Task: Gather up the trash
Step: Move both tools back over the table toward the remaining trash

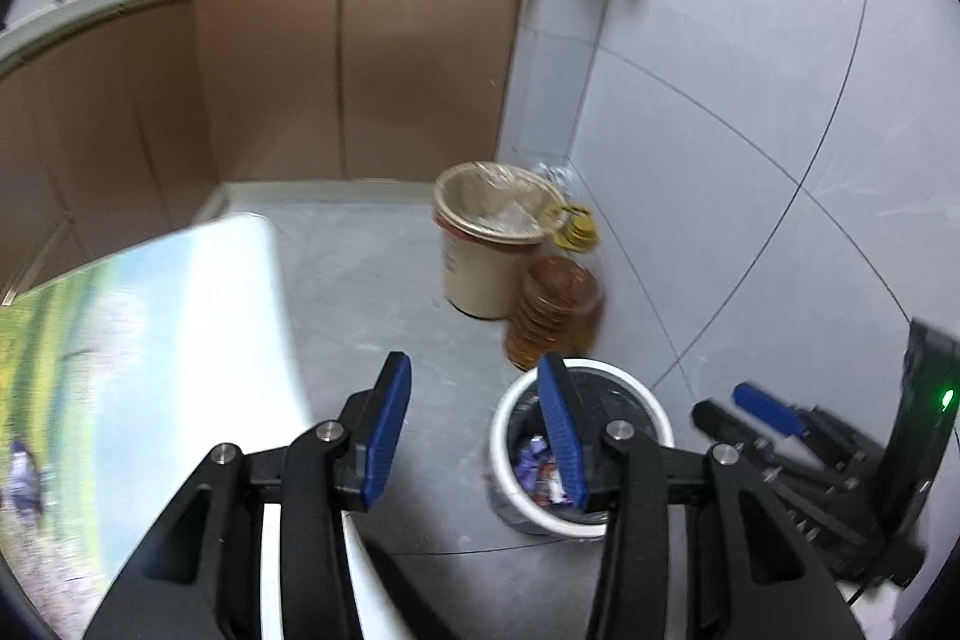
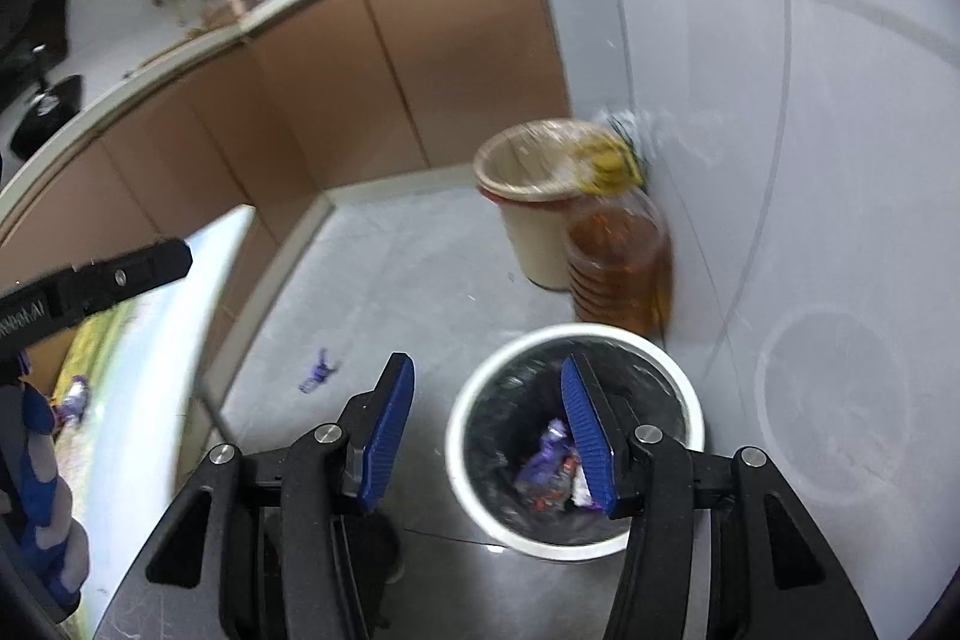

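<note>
A white trash bin [image 1: 654, 415] with a black liner stands on the grey floor; it also shows in the right wrist view [image 2: 474, 460]. Purple, red and white wrappers [image 2: 549, 466] lie inside it, also seen in the left wrist view [image 1: 537, 466]. My left gripper [image 1: 474, 436] is open and empty, above the floor left of the bin. My right gripper [image 2: 487, 436] is open and empty, over the bin's left rim. A purple wrapper [image 2: 318, 370] lies on the floor left of the bin. Another purple wrapper [image 1: 24, 478] lies on the table.
A table [image 1: 180, 340] with a printed cloth is at the left. A beige bin [image 1: 486, 244] and an amber oil jug [image 1: 555, 310] stand by the wall corner. Brown cabinets [image 1: 270, 82] with a cluttered counter run behind. The right gripper's body [image 1: 840, 460] shows at the right.
</note>
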The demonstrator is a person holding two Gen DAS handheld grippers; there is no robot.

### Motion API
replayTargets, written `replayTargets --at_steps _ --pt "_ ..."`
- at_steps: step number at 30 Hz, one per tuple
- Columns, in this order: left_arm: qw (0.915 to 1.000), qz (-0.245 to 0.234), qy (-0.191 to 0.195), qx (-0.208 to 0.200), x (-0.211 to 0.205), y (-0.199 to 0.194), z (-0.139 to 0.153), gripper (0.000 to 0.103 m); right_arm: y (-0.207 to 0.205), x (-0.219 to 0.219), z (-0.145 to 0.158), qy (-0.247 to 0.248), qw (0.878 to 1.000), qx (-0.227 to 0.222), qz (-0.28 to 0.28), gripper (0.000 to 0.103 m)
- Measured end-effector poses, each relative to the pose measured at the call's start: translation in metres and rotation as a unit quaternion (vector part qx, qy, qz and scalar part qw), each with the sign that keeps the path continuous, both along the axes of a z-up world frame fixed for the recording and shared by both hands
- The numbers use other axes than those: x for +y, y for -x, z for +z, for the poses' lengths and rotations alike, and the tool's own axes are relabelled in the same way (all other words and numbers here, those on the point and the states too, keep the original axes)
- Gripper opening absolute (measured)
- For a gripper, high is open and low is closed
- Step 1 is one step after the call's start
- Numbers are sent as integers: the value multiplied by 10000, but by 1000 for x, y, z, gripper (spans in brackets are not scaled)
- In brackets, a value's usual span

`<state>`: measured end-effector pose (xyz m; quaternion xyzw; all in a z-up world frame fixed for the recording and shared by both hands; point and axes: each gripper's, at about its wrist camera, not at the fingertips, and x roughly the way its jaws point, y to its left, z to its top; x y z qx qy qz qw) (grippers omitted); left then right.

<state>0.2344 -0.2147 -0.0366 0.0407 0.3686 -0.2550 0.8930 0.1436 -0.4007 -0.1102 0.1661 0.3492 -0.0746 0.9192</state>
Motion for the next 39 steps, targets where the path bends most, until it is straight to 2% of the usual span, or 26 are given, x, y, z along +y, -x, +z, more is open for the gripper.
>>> replayTargets --at_steps 7,9,14,21,24,29,39 --pt "9983 459 27 -372 87 35 37 42 22 58 63 131 9975 -523 451 53" --pt "9967 650 48 -489 110 45 47 45 28 73 80 157 9958 -680 586 53" --pt "9901 1169 184 -761 176 74 72 47 49 115 123 252 9893 -1049 983 56" --pt "9779 1782 323 -1048 248 124 94 48 77 162 161 418 9772 -1438 1508 57" --pt "9737 1927 282 -1182 262 142 100 48 92 176 172 439 9716 -1603 1682 61" --pt "9682 2107 292 -1319 277 165 105 49 110 192 177 480 9658 -1697 1899 62" --pt "9661 2206 374 -1289 279 171 104 49 125 202 174 494 9615 -1724 2083 62"
